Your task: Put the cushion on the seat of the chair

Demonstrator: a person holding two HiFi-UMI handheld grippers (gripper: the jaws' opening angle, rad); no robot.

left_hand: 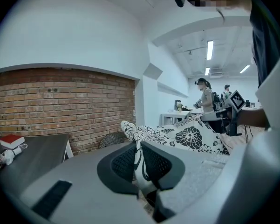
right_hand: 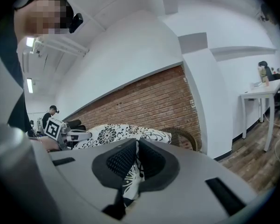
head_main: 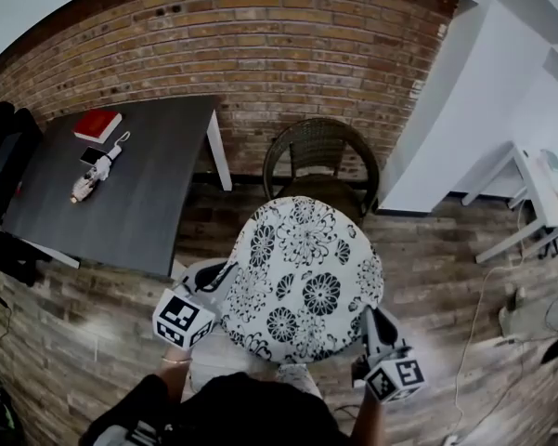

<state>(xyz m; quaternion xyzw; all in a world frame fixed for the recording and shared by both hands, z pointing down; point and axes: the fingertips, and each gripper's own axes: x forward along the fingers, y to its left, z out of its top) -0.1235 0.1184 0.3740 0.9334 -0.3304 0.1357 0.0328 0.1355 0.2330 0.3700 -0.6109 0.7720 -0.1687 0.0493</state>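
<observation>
A round white cushion with black flowers (head_main: 302, 282) hangs in the air between my two grippers, held flat above the wooden floor. My left gripper (head_main: 225, 277) is shut on its left edge, and my right gripper (head_main: 369, 321) is shut on its right edge. In the left gripper view the cushion (left_hand: 186, 136) runs off to the right from the pinched fabric between the jaws of the left gripper (left_hand: 139, 164). The right gripper view shows the cushion (right_hand: 121, 133) stretching left from the right gripper (right_hand: 136, 164). The dark wicker chair (head_main: 323, 161) stands just beyond the cushion, against the brick wall.
A dark grey table (head_main: 121, 189) stands at the left with a red book (head_main: 97, 124) and small items on it. A white wall block (head_main: 473, 110) and a white desk (head_main: 538, 189) are at the right. Cables (head_main: 483, 342) lie on the floor at the right.
</observation>
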